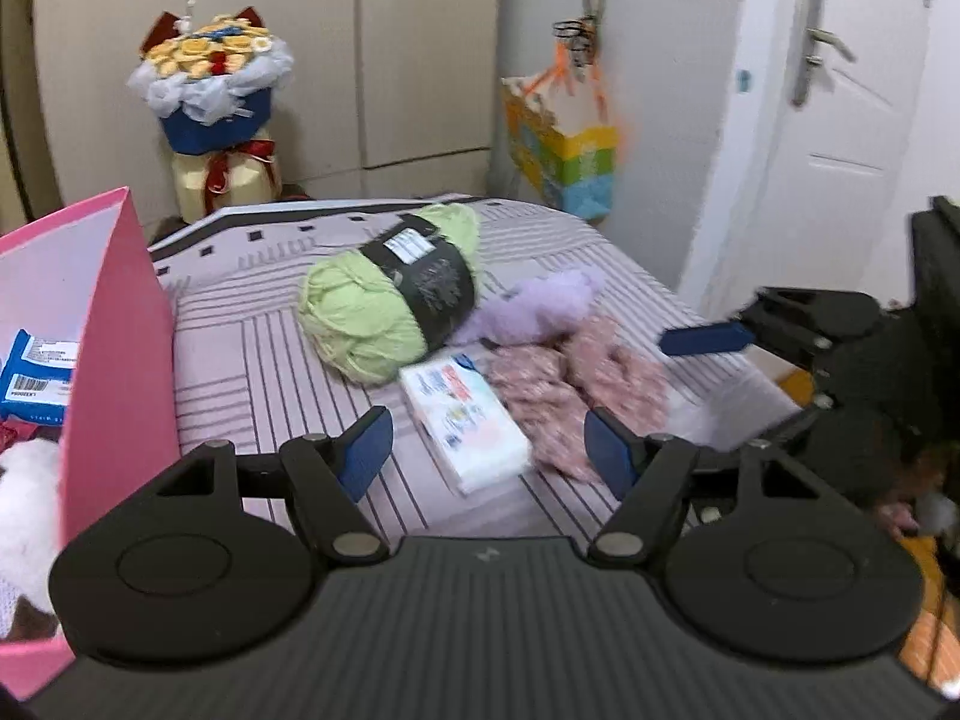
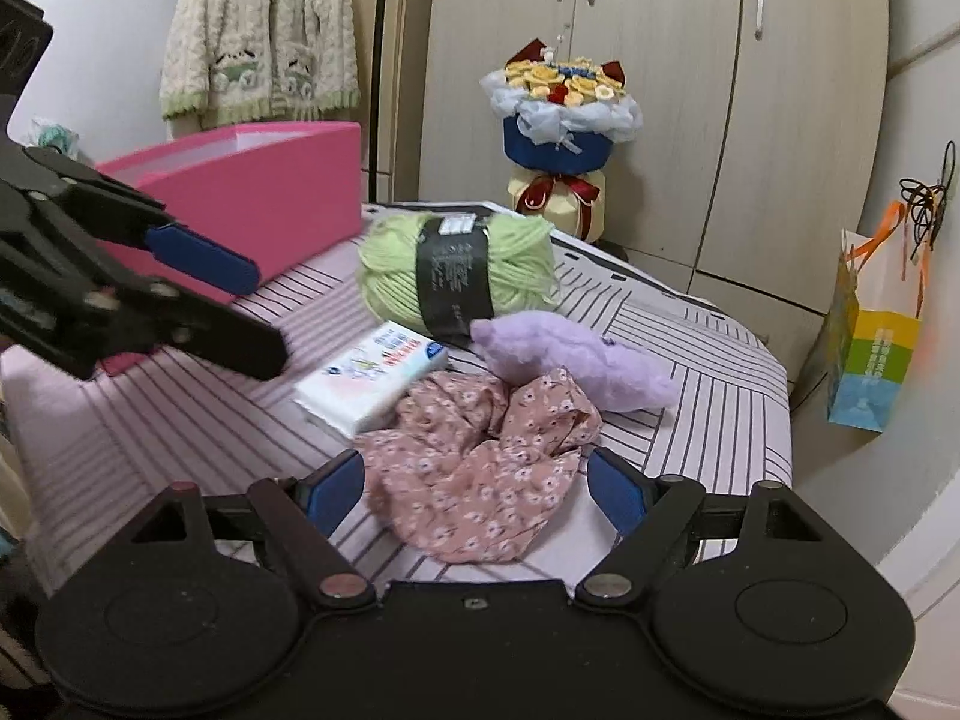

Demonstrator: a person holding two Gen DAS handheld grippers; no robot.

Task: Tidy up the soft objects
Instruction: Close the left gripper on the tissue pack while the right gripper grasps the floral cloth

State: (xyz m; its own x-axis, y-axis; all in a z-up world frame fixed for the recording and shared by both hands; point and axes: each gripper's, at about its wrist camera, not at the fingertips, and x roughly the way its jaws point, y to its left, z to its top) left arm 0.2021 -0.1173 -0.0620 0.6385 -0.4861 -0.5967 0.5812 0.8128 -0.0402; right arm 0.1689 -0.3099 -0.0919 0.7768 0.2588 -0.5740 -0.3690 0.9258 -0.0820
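On the striped bed lie a green yarn ball (image 1: 384, 294) (image 2: 459, 270), a white tissue pack (image 1: 465, 423) (image 2: 375, 381), a purple plush (image 1: 534, 306) (image 2: 576, 357) and a pink floral cloth (image 1: 576, 396) (image 2: 480, 468). A pink box (image 1: 120, 348) (image 2: 258, 192) stands at the left and holds a blue packet (image 1: 36, 375) and something white and fluffy (image 1: 24, 516). My left gripper (image 1: 489, 450) is open and empty above the tissue pack. My right gripper (image 2: 477, 489) is open and empty, its jaws on either side of the floral cloth.
A flower bouquet (image 1: 210, 96) (image 2: 561, 120) stands behind the bed before wardrobe doors. A colourful paper bag (image 1: 564, 144) (image 2: 864, 348) hangs at the right. A knitted cardigan (image 2: 264, 30) hangs at the back left. A white door (image 1: 840, 120) is at the right.
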